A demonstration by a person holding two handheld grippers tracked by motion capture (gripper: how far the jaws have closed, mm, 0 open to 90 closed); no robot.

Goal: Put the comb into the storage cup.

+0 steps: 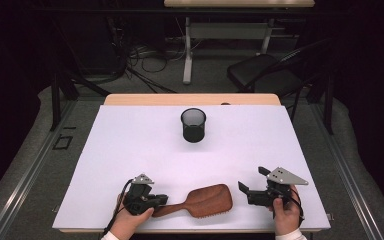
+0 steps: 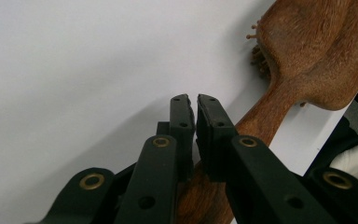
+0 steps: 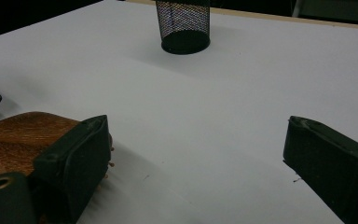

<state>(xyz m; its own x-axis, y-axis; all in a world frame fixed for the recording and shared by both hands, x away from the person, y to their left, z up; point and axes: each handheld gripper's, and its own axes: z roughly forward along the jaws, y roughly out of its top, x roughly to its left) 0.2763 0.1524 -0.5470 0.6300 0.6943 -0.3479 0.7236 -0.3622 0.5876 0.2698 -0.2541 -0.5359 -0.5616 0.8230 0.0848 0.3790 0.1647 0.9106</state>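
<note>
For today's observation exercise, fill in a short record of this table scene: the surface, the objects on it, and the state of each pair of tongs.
surface: white table top
object near front edge: wooden hairbrush, bristles down, handle toward the left tongs
object at the far middle: black mesh cup, upright, standing alone
left tongs: jaws nearly together, a thin gap between them, over the brush handle
right tongs: jaws wide apart, nothing between them, to the right of the brush head
hands: one hand on each tool, at the table's near edge
</note>
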